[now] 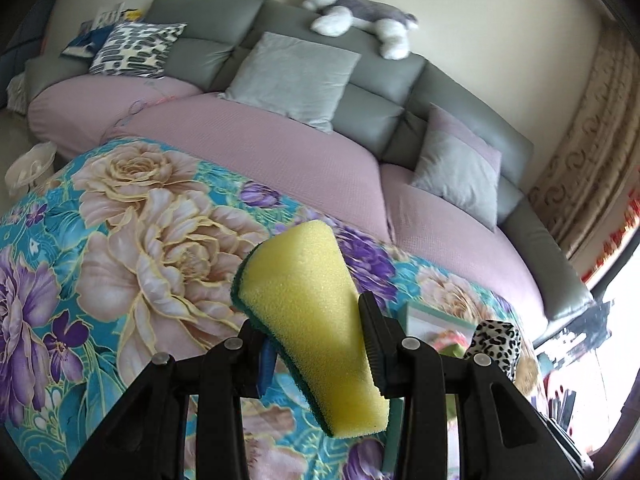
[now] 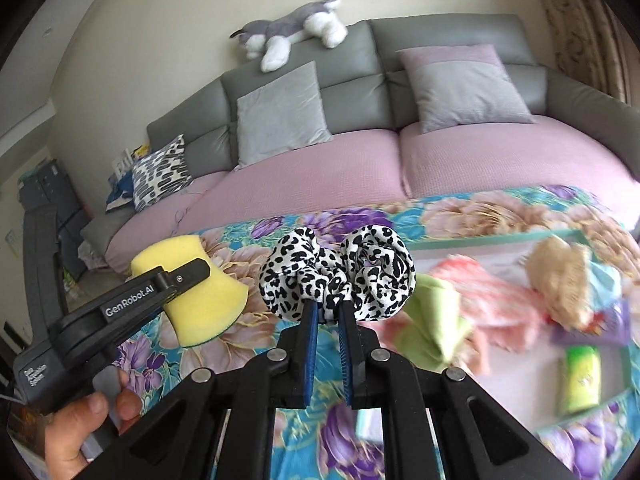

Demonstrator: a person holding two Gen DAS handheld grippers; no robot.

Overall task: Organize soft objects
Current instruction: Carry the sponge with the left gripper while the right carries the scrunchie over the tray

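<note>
**Two soft things lifted, the tray already part filled**

While both tools hang above the flowered teal and purple cloth (image 1: 120, 216), each has something soft in its grip. The left gripper (image 1: 316, 344) has its jaws pressed onto a yellow foam sponge with a green scouring back (image 1: 304, 304), squeezing it to a waist so that the free end flares out ahead of the fingers. Seen from the right wrist, that sponge is held clear of the cloth, to the left of the other tool. The right gripper (image 2: 328, 312) pinches a black-and-white leopard-print fabric scrunchie (image 2: 336, 276) at its lower edge; its blue-padded jaws stand nearly closed, with the ruffles bunched out to either side above them.

To the right lies a shallow tray with a pale green rim (image 2: 496, 238). It already holds a pink fluffy item (image 2: 492, 300), a light green cloth (image 2: 436, 320), a tan fuzzy thing (image 2: 560, 284) and a yellow-green packet (image 2: 580, 376); this part is blurred, so what exactly each is I cannot say.

By my reading the sorting is well along: several pieces are in the tray, and the sponge and scrunchie are picked up but not yet set down. No other loose soft item shows on the cloth. The grey and white plush dog (image 2: 296, 28) on the grey sofa (image 2: 440, 36) looks like room furnishing, not part of the job.
</note>
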